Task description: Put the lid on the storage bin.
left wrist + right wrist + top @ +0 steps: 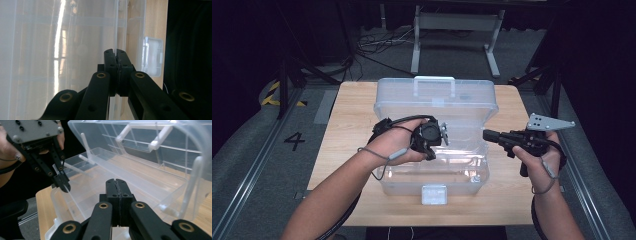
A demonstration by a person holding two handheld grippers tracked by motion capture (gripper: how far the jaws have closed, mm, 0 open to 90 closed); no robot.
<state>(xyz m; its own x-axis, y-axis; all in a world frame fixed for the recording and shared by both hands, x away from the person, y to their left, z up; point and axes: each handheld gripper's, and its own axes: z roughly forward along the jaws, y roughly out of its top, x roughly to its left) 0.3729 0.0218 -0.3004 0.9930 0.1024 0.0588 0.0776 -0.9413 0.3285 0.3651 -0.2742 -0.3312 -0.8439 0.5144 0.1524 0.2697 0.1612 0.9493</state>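
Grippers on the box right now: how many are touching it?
1. The left gripper pinches the box's left wall; the right gripper hangs shut just outside the right wall, apart from it.

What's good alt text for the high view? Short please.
A clear plastic storage box stands open on a wooden table, its lid tilted back. The person's left gripper reaches over the box's left wall with shut jaws, while the right gripper is held just outside its right wall, pointing at the box, jaws shut.
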